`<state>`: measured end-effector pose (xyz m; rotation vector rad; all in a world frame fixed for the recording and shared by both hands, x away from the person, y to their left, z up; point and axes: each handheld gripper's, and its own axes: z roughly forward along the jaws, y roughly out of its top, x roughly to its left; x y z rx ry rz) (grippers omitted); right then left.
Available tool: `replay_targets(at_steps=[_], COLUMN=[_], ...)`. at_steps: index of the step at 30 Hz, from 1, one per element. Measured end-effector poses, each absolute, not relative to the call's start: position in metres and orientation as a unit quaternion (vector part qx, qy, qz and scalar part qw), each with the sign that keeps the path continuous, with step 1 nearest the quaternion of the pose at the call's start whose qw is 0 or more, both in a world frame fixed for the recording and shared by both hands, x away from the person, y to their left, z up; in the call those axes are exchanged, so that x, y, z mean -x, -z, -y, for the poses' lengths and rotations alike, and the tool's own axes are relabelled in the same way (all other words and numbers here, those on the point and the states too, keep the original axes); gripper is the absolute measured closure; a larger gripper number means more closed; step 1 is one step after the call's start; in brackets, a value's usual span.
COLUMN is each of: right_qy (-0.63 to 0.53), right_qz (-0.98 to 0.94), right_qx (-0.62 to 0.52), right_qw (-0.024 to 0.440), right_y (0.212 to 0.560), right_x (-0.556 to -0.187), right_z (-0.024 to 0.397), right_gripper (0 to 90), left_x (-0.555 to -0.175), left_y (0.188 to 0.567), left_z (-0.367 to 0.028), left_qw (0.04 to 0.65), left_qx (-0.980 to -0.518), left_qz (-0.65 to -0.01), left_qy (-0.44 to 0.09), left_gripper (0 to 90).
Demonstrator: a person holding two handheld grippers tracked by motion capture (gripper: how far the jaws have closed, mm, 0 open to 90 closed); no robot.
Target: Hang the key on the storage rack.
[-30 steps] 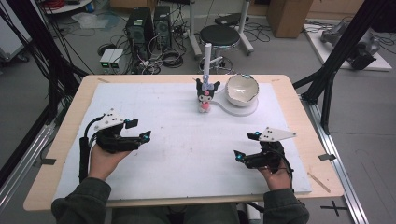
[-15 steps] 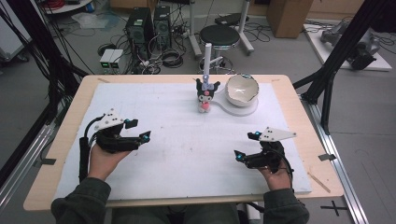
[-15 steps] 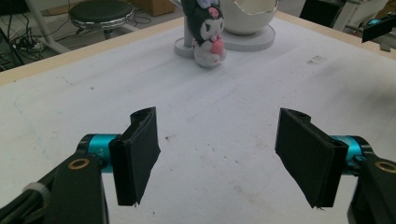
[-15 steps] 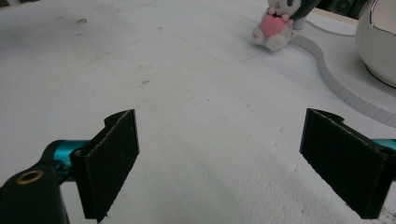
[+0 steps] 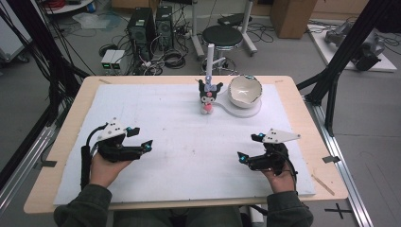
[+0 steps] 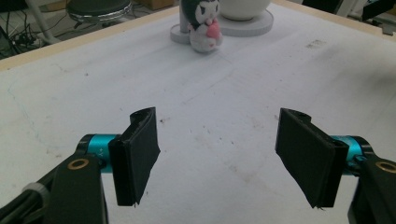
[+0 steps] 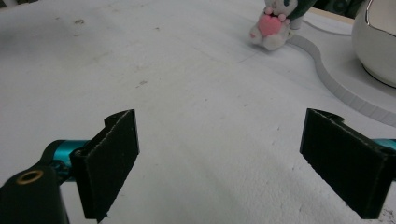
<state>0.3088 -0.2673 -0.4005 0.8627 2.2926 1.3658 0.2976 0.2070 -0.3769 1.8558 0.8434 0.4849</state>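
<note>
A small plush doll (image 5: pixel 208 96) with a black head, white body and pink heart stands upright at the far middle of the white mat (image 5: pixel 179 142). In the left gripper view the doll (image 6: pixel 204 25) is far ahead, and in the right gripper view the doll (image 7: pixel 275 23) is far ahead to the right. A white bowl (image 5: pixel 245 91) sits on a white base just right of the doll. My left gripper (image 5: pixel 143 137) rests low at the near left, jaws wide apart and empty (image 6: pixel 219 158). At the near right my right gripper (image 5: pixel 249 146) is open too, with bare mat between its jaws (image 7: pixel 219 158).
A thin white post (image 5: pixel 210 60) rises behind the doll. The bowl's flat base (image 7: pixel 336 79) curves along the mat at the far right. The wooden table edge (image 5: pixel 312 118) frames the mat. A stool, computer cases and cables stand on the floor beyond the table.
</note>
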Motion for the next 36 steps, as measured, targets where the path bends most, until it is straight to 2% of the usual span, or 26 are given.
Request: replay_targets(at_steps=[36], right_qy=[-0.47], right_qz=[-0.813], right_qx=[-0.303], right_qw=[0.162], right_y=[0.403], right_x=[-0.308], right_z=[0.264], right_gripper=[10.7], left_x=[-0.246], left_y=[0.398], left_z=[-0.24], left_qw=[0.498], left_qx=[-0.756], left_qz=[-0.36], left_qy=[-0.224], left_gripper=[27.1])
